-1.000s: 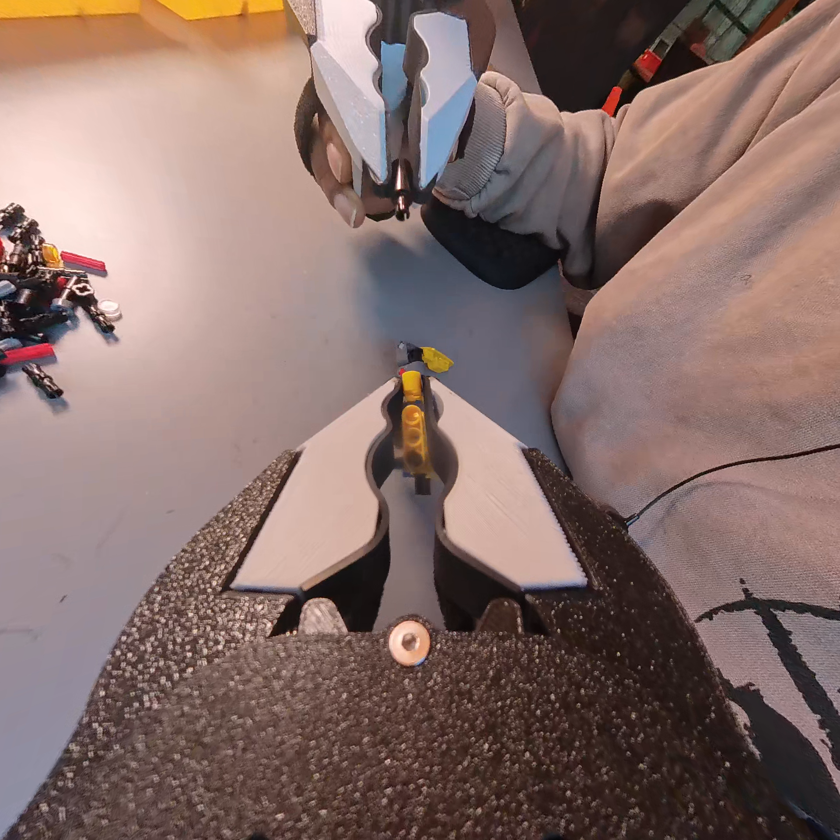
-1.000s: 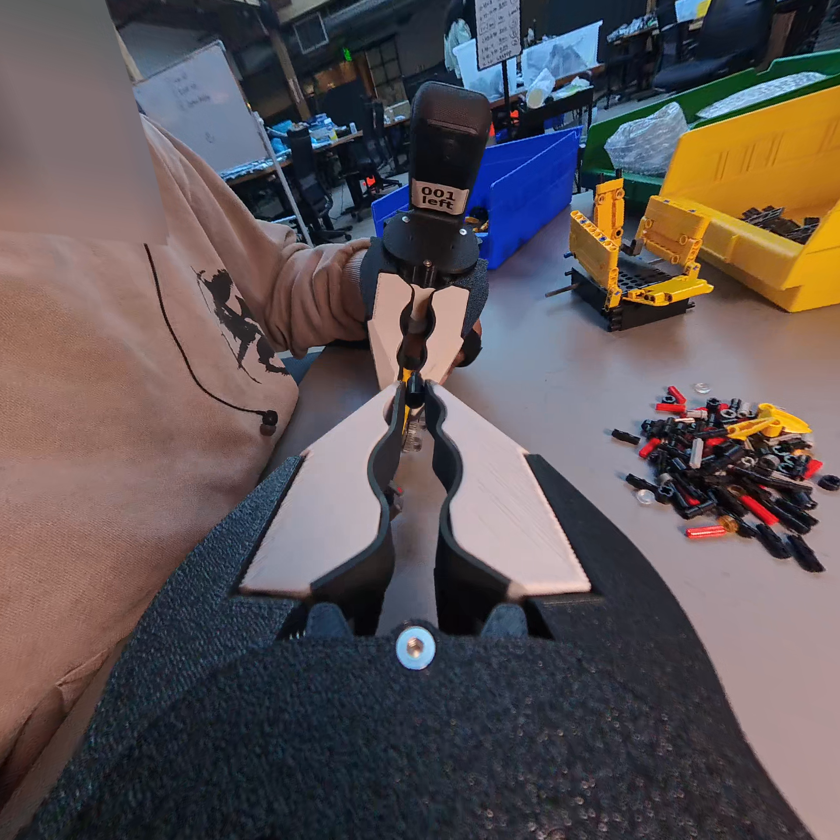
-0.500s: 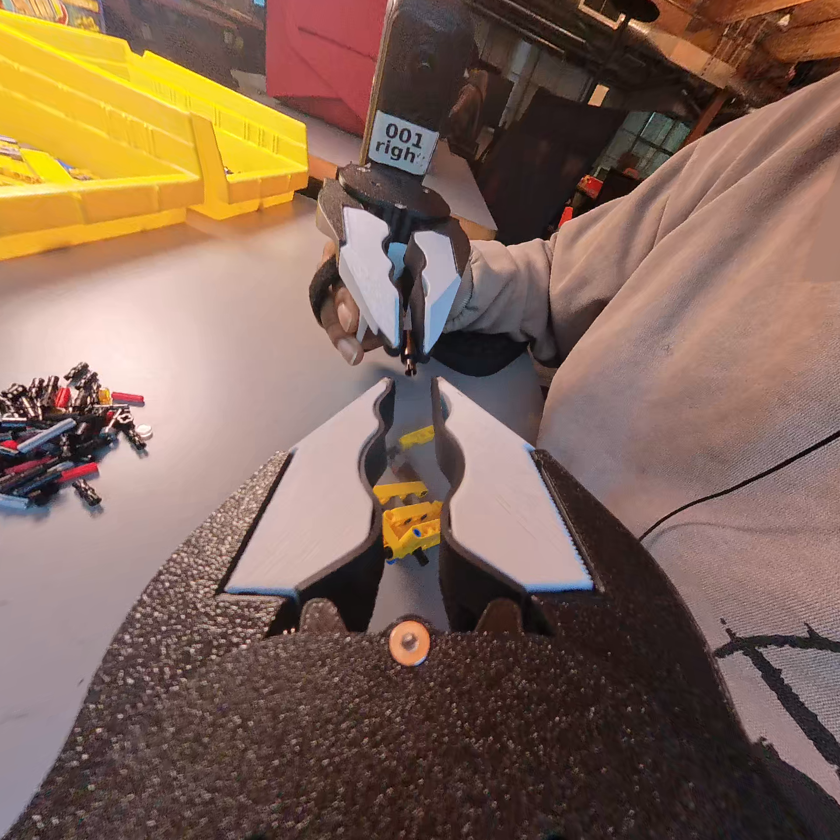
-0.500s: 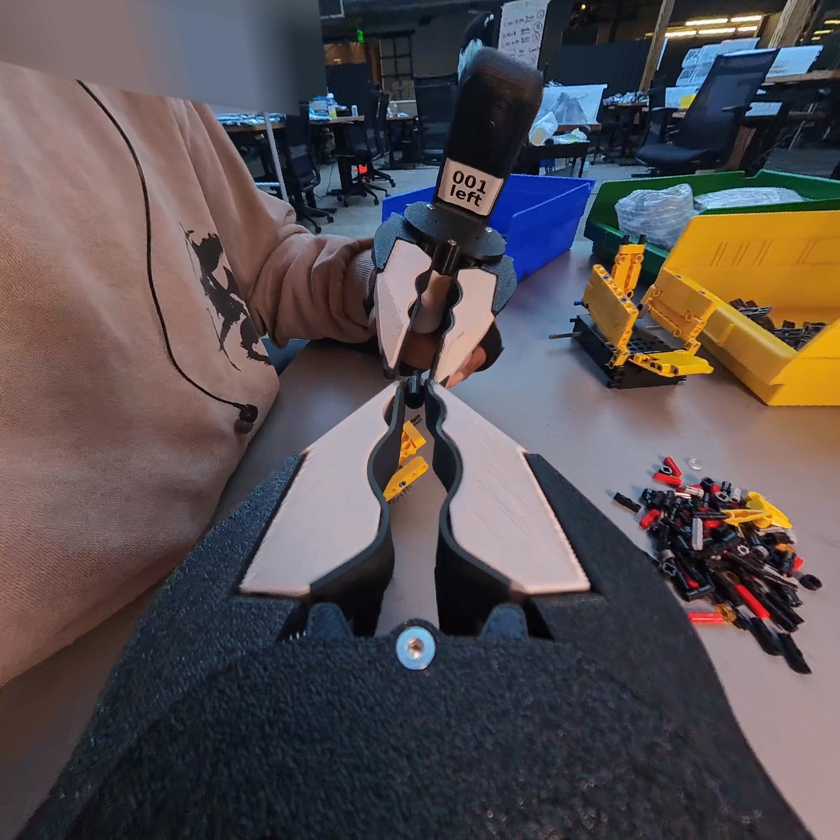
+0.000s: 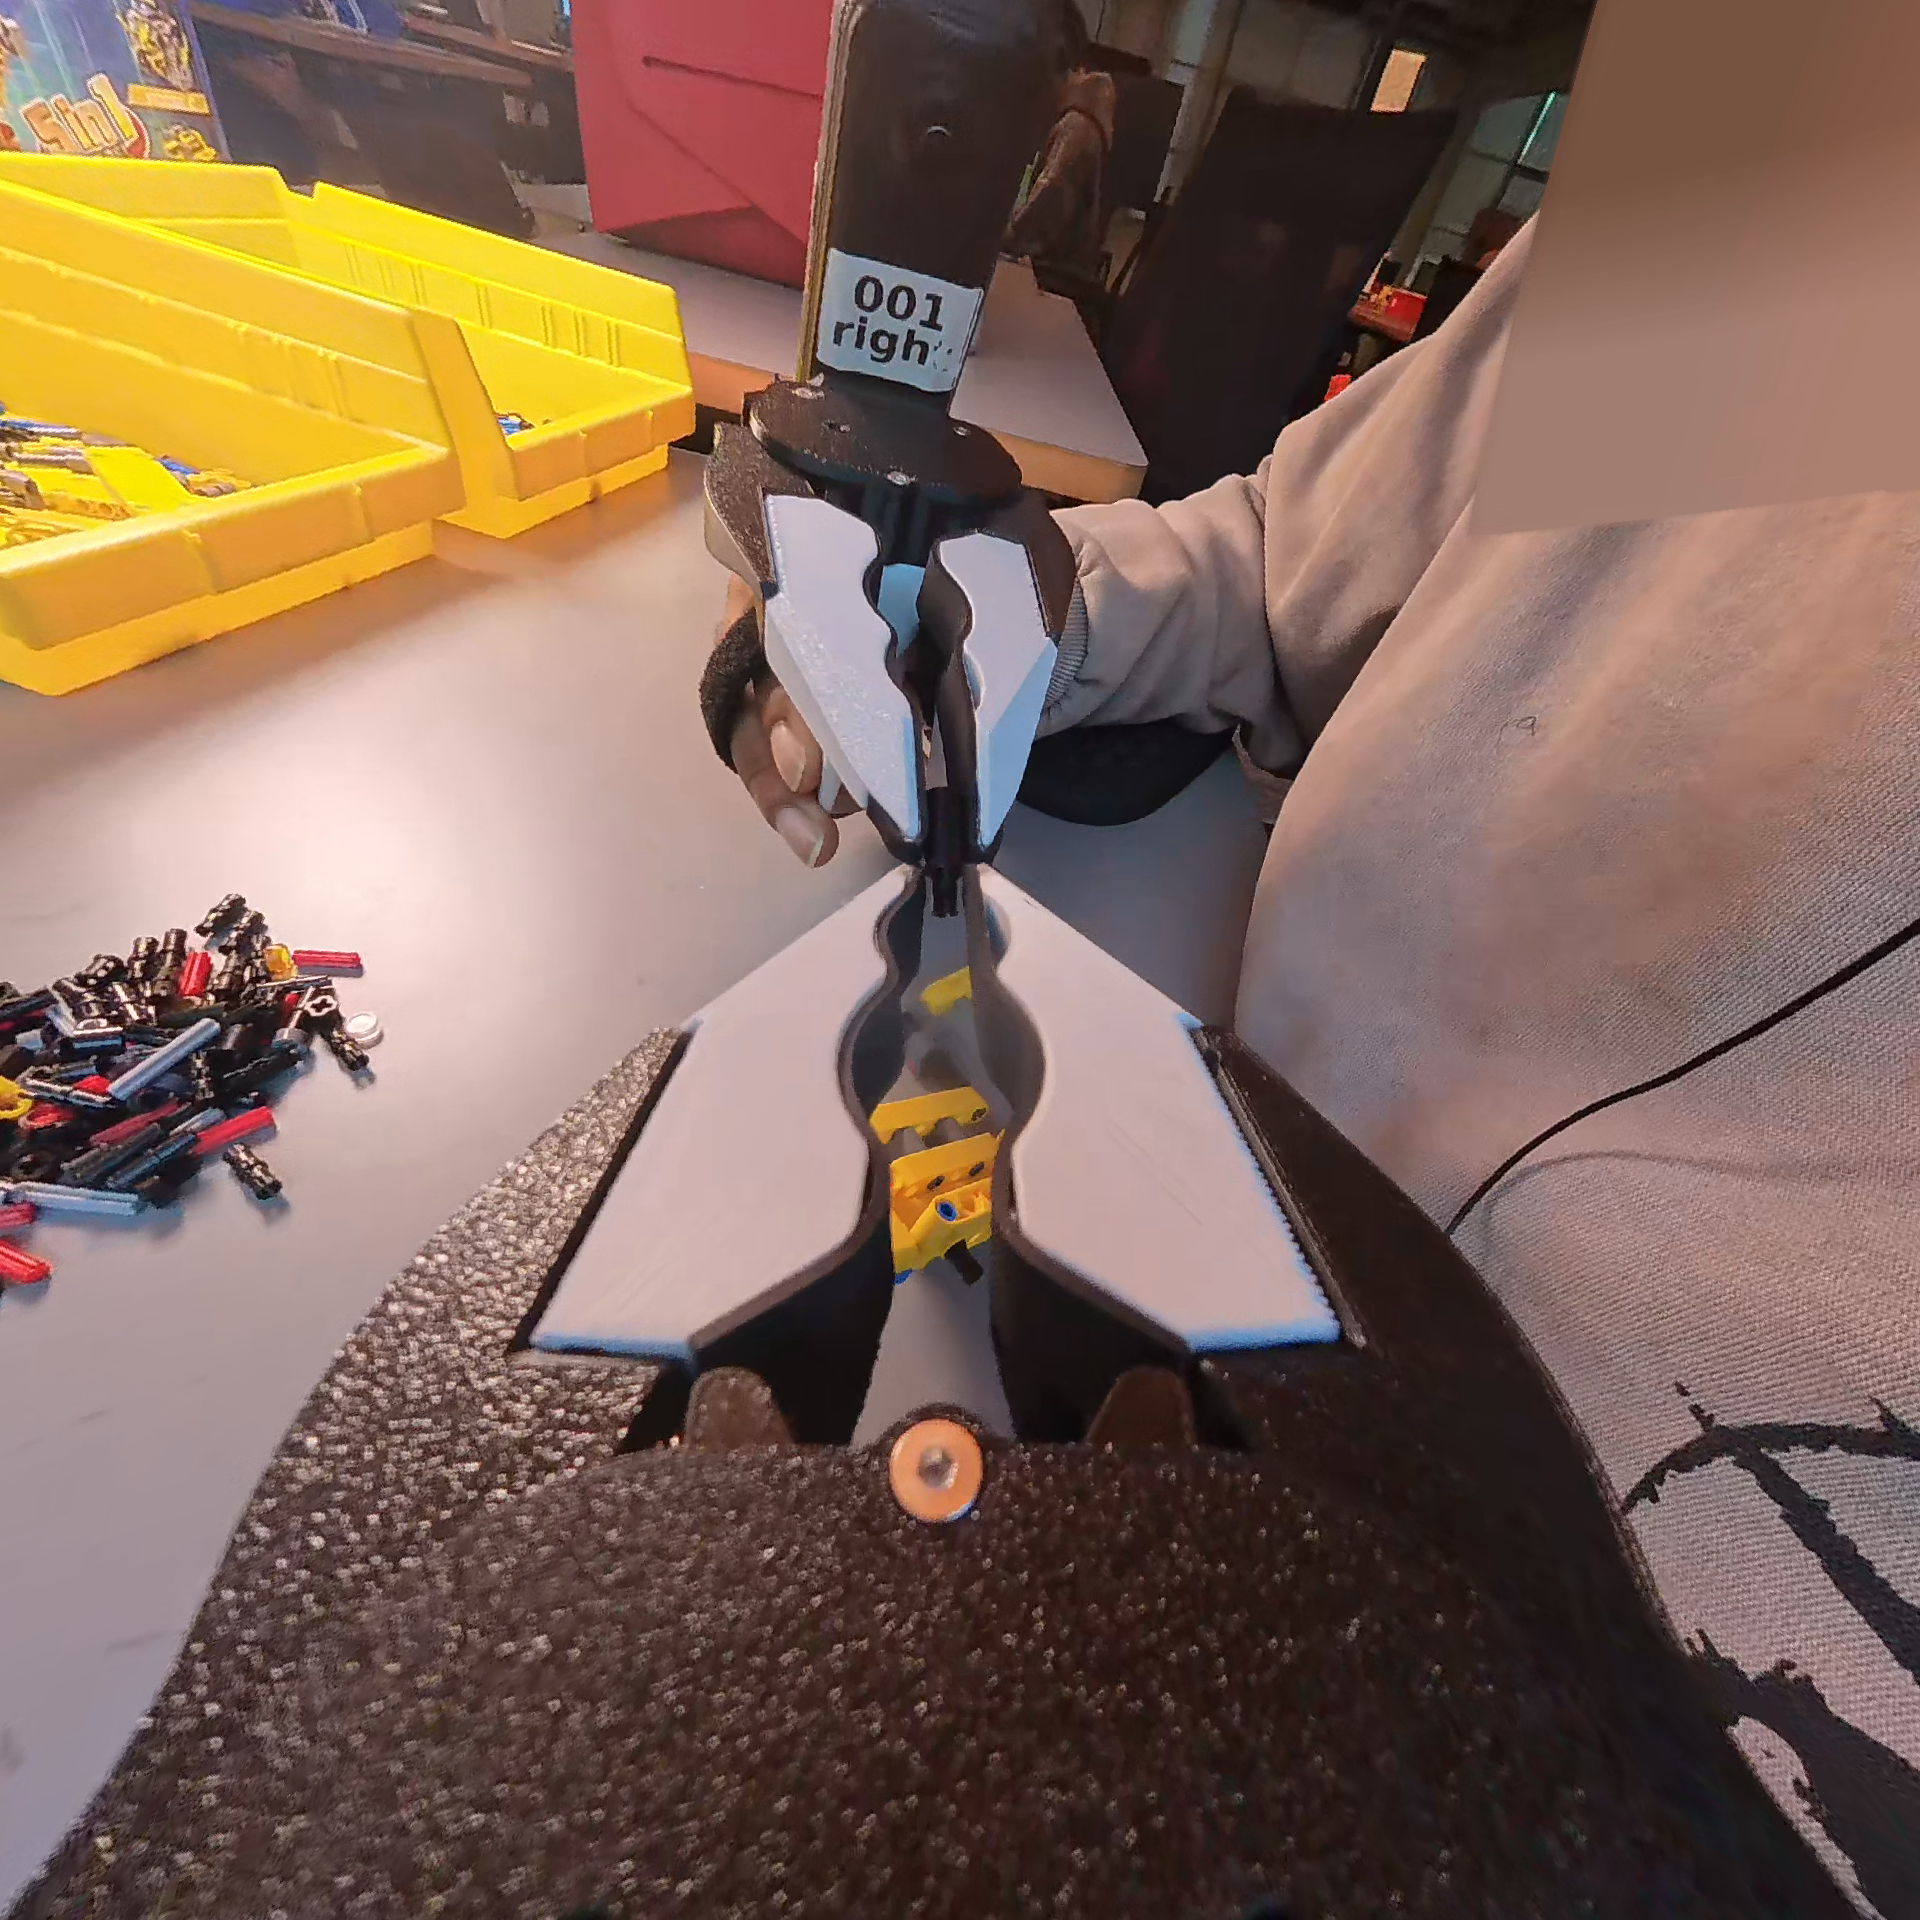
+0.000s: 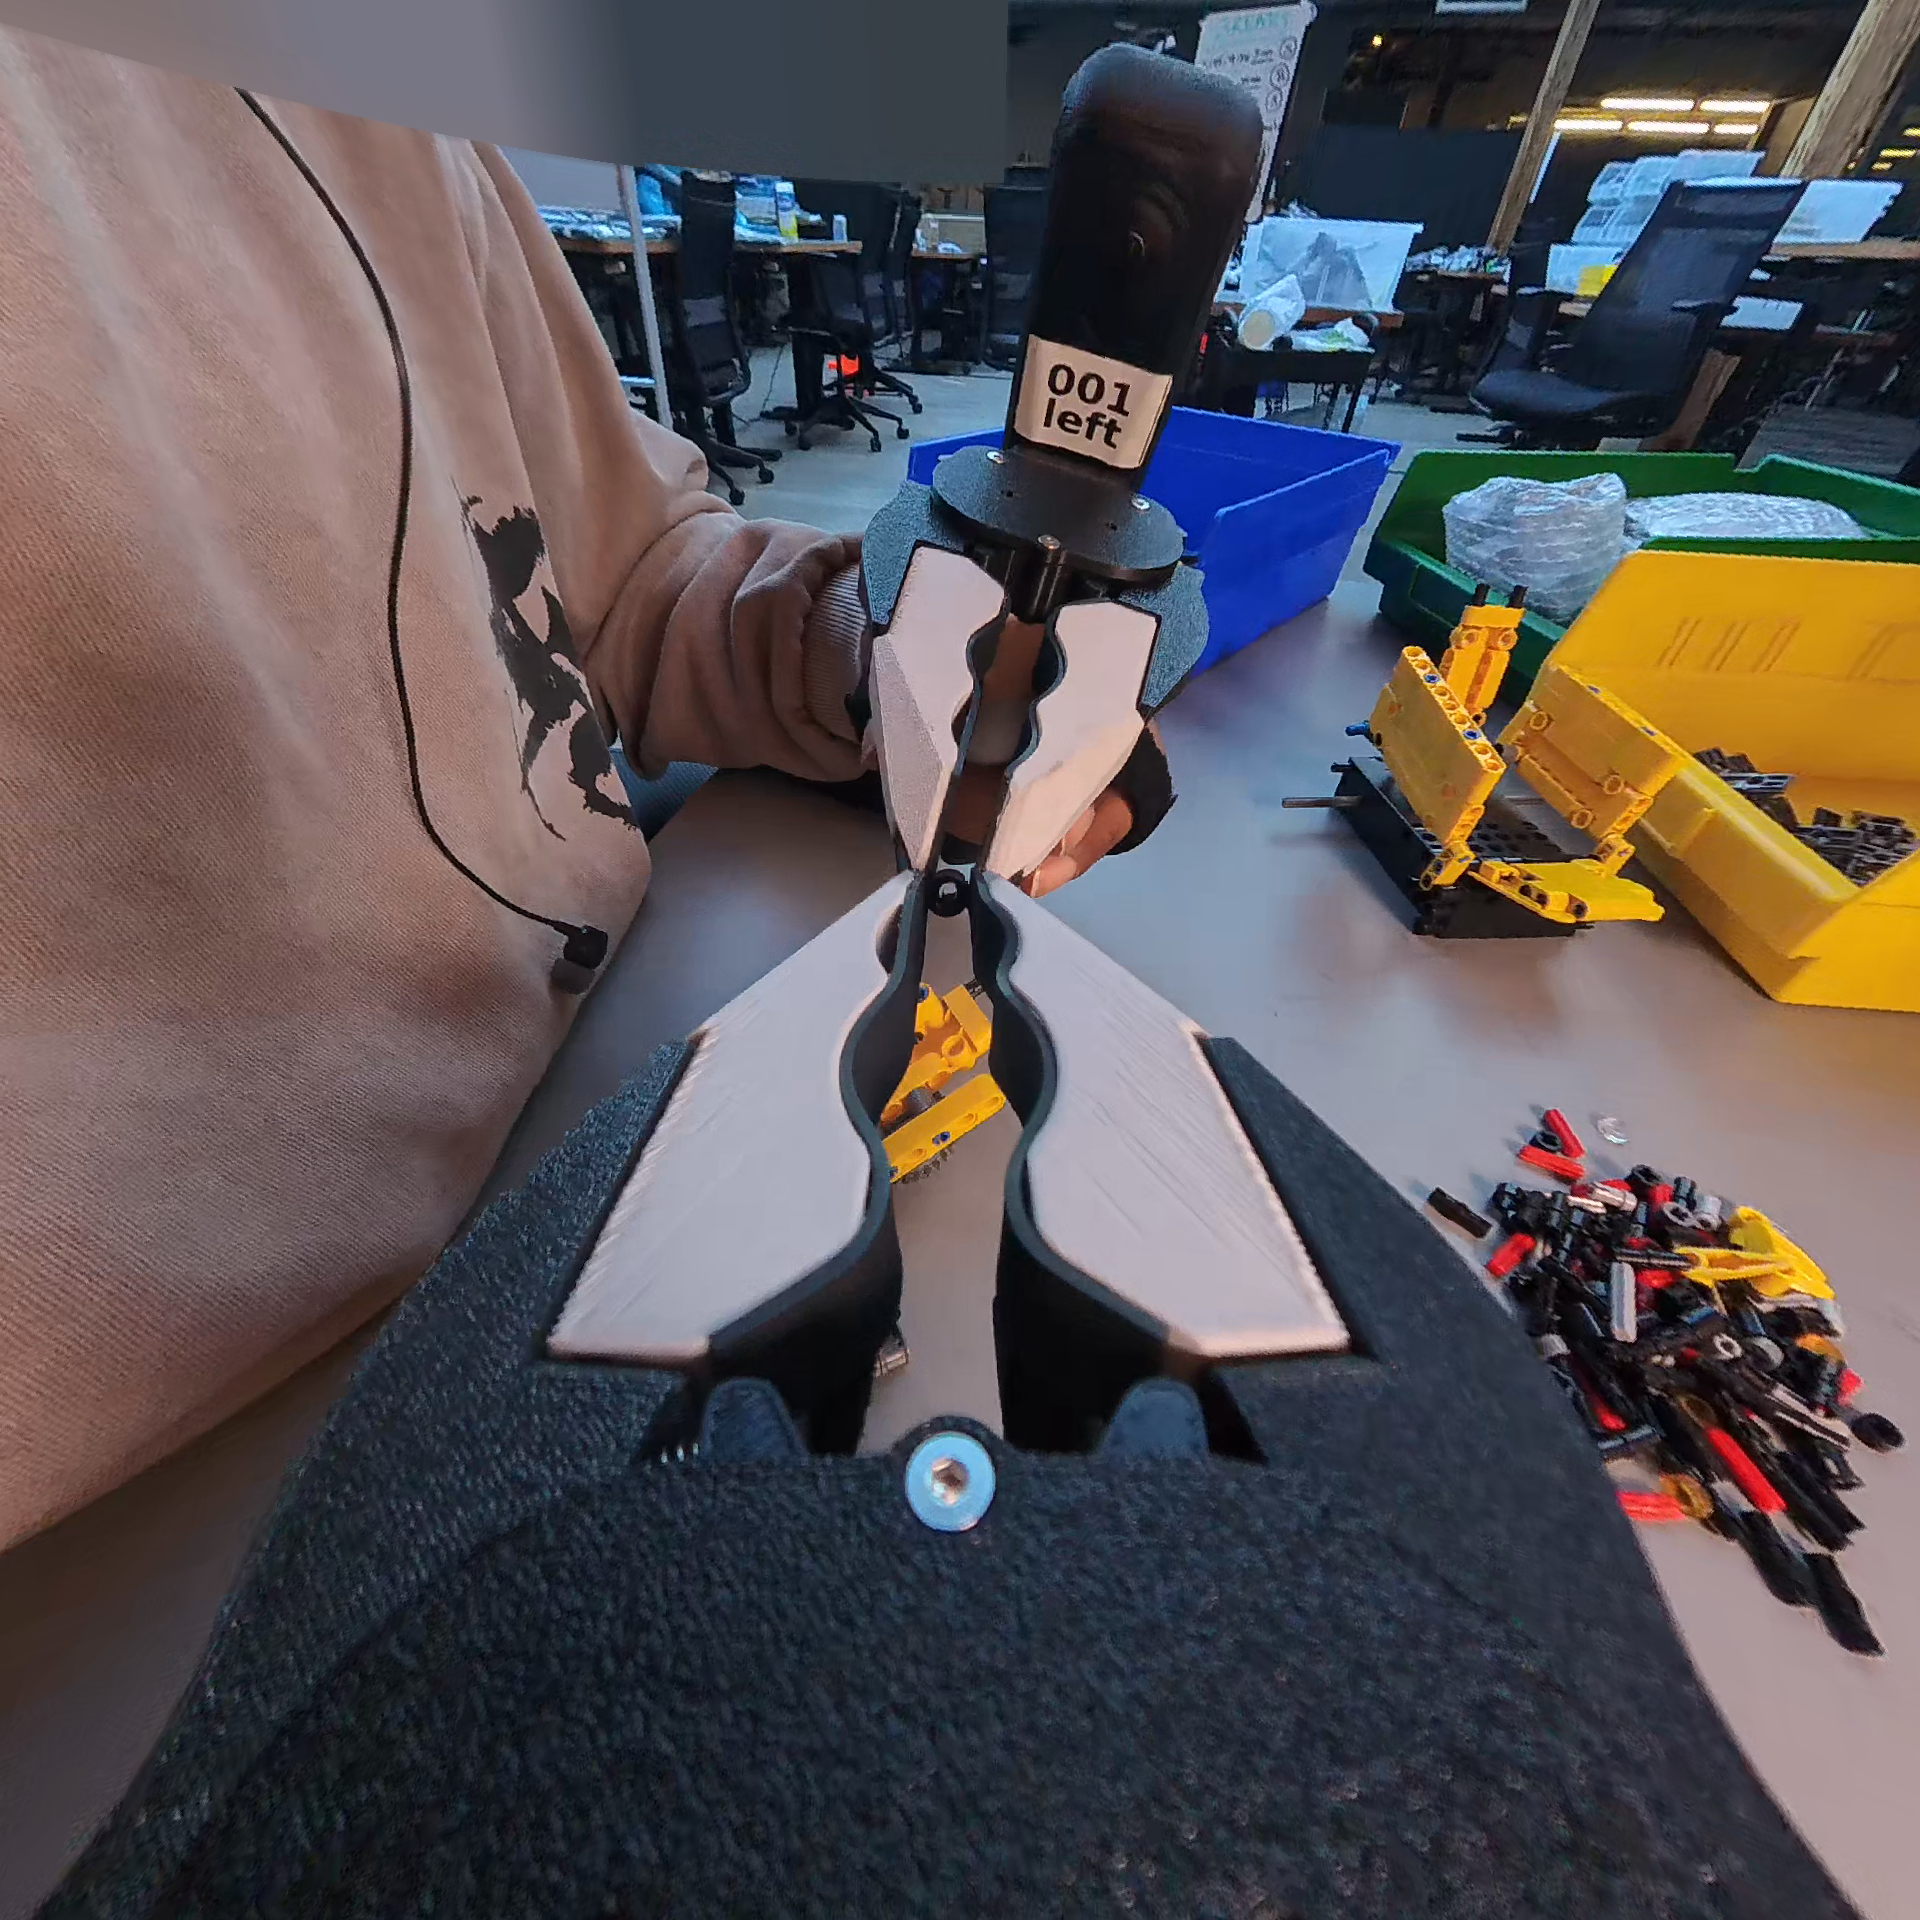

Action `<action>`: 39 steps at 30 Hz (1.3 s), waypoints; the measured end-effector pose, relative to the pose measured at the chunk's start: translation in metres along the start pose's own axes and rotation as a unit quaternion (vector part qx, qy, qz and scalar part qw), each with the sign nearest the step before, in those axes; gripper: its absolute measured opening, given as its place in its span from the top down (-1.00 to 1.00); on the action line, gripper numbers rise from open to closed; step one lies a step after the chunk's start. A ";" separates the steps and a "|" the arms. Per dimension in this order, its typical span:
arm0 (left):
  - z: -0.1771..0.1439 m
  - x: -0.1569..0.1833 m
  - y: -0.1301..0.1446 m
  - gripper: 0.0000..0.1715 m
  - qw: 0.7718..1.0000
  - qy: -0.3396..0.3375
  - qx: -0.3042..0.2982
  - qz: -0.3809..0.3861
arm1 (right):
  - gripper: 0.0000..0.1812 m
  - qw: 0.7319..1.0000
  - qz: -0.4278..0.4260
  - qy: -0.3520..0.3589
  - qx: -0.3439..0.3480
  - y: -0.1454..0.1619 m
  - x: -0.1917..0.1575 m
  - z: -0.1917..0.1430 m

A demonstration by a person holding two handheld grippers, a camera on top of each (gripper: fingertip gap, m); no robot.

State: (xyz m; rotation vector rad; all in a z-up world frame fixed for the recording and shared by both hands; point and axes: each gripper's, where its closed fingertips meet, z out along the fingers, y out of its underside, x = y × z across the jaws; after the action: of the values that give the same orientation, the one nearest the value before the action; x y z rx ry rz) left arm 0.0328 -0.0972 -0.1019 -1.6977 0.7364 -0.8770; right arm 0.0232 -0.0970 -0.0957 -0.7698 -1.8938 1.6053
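Note:
My left gripper (image 5: 942,883) and right gripper (image 6: 945,894) meet tip to tip above the grey table (image 5: 520,790). The right gripper, also in the left wrist view (image 5: 940,842), is shut on a short black pin (image 5: 941,883). The pin shows end-on in the right wrist view (image 6: 948,891). The left gripper, also in the right wrist view (image 6: 956,862), has its tips closed around the pin's free end. A small yellow brick assembly (image 5: 935,1174) lies loose on the table under the fingers. It also shows in the right wrist view (image 6: 940,1049).
A pile of small black, red and grey parts (image 6: 1683,1330) lies on the table, seen too in the left wrist view (image 5: 156,1060). Yellow bins (image 5: 260,499), a yellow and black model (image 6: 1475,790), a blue bin (image 6: 1278,520) and a green bin (image 6: 1455,540) stand behind. The person's torso (image 5: 1558,935) is close. Both grippers' tips are close together, under 4 cm apart.
The left gripper opened and let the yellow assembly drop onto the table. Both grippers then rose and came together, and the left fingers closed around the pin held by the right gripper.

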 end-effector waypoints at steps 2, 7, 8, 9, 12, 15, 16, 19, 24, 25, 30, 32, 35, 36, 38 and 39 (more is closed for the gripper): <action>0.001 0.000 0.003 0.93 1.000 -0.001 -0.011 0.006 | 0.92 1.000 0.000 -0.002 -0.003 0.002 -0.001 0.001; 0.000 0.001 0.006 0.93 1.000 0.000 -0.021 0.015 | 0.92 1.000 0.017 -0.016 0.006 0.003 -0.003 0.002; 0.000 0.001 0.005 0.93 1.000 0.001 -0.019 0.012 | 0.92 1.000 0.018 -0.017 0.008 0.003 -0.003 0.002; 0.000 0.001 0.005 0.94 1.000 0.002 -0.016 0.008 | 0.92 1.000 0.021 -0.018 0.010 0.003 -0.002 0.002; -0.001 0.000 0.004 0.94 1.000 0.001 -0.012 0.005 | 0.92 0.999 0.024 -0.018 0.021 0.001 -0.002 0.001; 0.000 0.000 0.003 0.89 1.000 -0.001 -0.008 0.004 | 0.92 0.999 0.028 -0.018 0.024 0.000 -0.001 0.000; 0.000 0.000 0.002 0.92 1.000 0.001 -0.006 0.003 | 0.92 0.999 0.025 -0.017 0.020 0.002 -0.001 0.001; 0.000 0.000 0.003 0.93 1.000 0.001 -0.012 0.004 | 0.93 0.999 0.027 -0.018 0.021 0.002 -0.001 0.002; -0.001 0.000 0.003 0.92 1.000 -0.002 -0.016 0.006 | 0.93 0.998 0.038 -0.022 0.034 -0.001 -0.001 0.002; -0.001 0.000 0.004 0.91 1.000 -0.002 -0.019 0.006 | 0.93 0.998 0.041 -0.023 0.037 -0.003 -0.001 0.001; 0.000 0.002 0.005 0.94 1.000 0.003 -0.025 0.004 | 0.92 0.999 0.036 -0.023 0.029 0.000 -0.002 0.003; 0.001 0.003 0.007 0.94 0.999 0.003 -0.036 0.005 | 0.93 0.999 0.034 -0.023 0.026 0.001 -0.003 0.004; 0.000 0.001 0.009 0.96 0.999 0.003 -0.045 -0.007 | 0.93 0.999 0.042 -0.024 0.025 0.002 -0.003 0.005; 0.000 0.001 0.010 0.97 0.999 0.003 -0.048 -0.013 | 0.93 0.998 0.046 -0.027 0.023 0.003 -0.003 0.005; -0.001 0.000 0.010 0.97 0.999 0.002 -0.045 -0.020 | 0.93 0.998 0.050 -0.027 0.023 0.003 -0.002 0.005; -0.001 0.001 0.008 0.97 0.999 0.003 -0.042 -0.026 | 0.94 0.997 0.058 -0.030 0.030 0.001 -0.002 0.005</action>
State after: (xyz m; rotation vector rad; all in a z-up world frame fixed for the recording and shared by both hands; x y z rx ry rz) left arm 0.0318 -0.1005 -0.1095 -1.7952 0.7454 -0.8992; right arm 0.0212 -0.1017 -0.0977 -0.8280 -1.8633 1.7664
